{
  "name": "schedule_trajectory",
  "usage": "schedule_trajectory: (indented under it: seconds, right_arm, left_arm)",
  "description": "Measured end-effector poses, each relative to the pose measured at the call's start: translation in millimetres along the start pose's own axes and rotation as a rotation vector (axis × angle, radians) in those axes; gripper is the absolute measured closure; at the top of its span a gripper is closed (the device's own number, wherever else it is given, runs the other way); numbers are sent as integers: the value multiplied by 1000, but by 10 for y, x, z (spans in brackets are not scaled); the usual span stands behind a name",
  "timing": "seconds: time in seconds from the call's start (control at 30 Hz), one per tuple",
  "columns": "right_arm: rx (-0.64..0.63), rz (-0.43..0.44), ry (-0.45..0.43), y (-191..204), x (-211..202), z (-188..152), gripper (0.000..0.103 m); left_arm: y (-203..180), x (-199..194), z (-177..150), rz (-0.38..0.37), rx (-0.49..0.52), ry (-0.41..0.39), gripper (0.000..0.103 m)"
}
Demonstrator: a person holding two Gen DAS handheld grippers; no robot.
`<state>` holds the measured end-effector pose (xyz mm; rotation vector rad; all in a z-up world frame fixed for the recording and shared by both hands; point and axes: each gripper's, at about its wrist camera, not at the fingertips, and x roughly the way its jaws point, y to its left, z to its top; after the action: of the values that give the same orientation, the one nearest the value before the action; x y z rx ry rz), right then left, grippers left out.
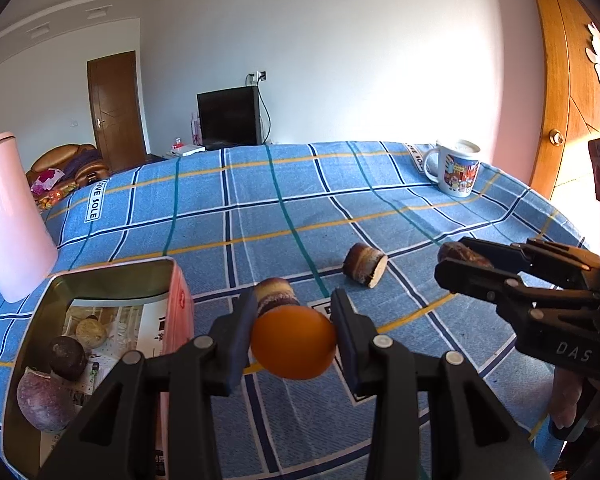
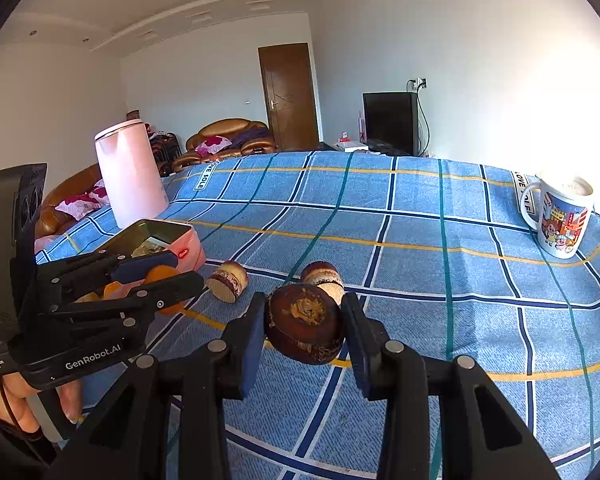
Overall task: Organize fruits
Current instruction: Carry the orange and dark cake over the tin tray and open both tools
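My left gripper (image 1: pixel 294 336) is shut on an orange fruit (image 1: pixel 293 343) and holds it above the cloth, right of the open pink tin (image 1: pixel 180 312). The tin holds three fruits: a purple one (image 1: pixel 44 400), a dark round one (image 1: pixel 67 357) and a pale one (image 1: pixel 91 332). My right gripper (image 2: pixel 305 328) is shut on a dark brown round fruit (image 2: pixel 305 323), also seen at the right in the left wrist view (image 1: pixel 460 254). Two brown-and-tan cut stem pieces lie on the cloth (image 1: pixel 365 265) (image 1: pixel 276 295); they also show in the right wrist view (image 2: pixel 228 280) (image 2: pixel 325 276).
A blue checked cloth (image 1: pixel 300 200) covers the table. A pink jug (image 1: pixel 8 220) stands behind the tin at the left. A printed white mug (image 1: pixel 456 172) stands at the far right corner. A wooden door (image 1: pixel 572 80) is to the right.
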<state>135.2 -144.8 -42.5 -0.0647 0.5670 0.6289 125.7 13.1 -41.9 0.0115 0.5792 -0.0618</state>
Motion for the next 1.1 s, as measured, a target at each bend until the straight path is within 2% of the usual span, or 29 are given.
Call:
schedule_trajectory:
  seconds: [0.6, 1.1]
  right_arm:
    - [-35, -18, -95, 63, -187, -11, 63]
    - [-71, -51, -162, 145, -313, -26, 64]
  left_arm:
    - [-13, -267, -44, 46, 6, -131, 63]
    - [22, -431, -87, 35, -10, -189, 63]
